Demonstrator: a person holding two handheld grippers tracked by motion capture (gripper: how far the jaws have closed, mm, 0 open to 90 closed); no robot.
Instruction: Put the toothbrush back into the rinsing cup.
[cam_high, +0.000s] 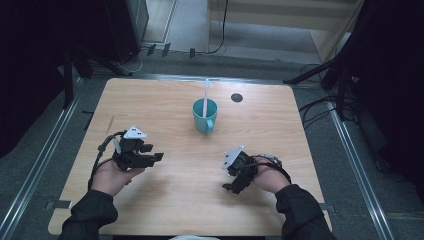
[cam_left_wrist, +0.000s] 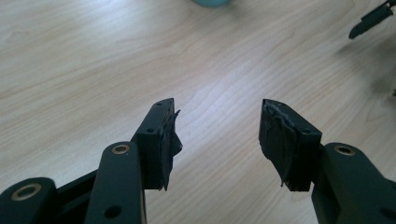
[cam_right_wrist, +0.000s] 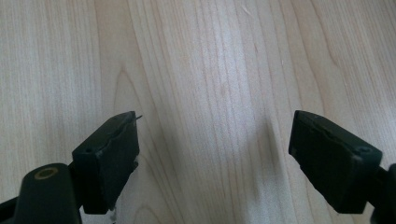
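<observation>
A teal mug stands upright at the middle of the wooden table, its handle toward the near side. A white and pink toothbrush leans in it, sticking out toward the far edge. My left gripper is held over the near left of the table, pointing right, open with nothing between its jaws. My right gripper hangs over the near right, pointing down and left, open and empty over bare wood. The mug's base peeks in at the top of the left gripper view, with the right gripper's tip at the upper right.
A small dark round hole sits in the table right of the mug near the far edge. Metal rails run along both sides of the table. Cables and stand legs lie on the floor beyond the far edge.
</observation>
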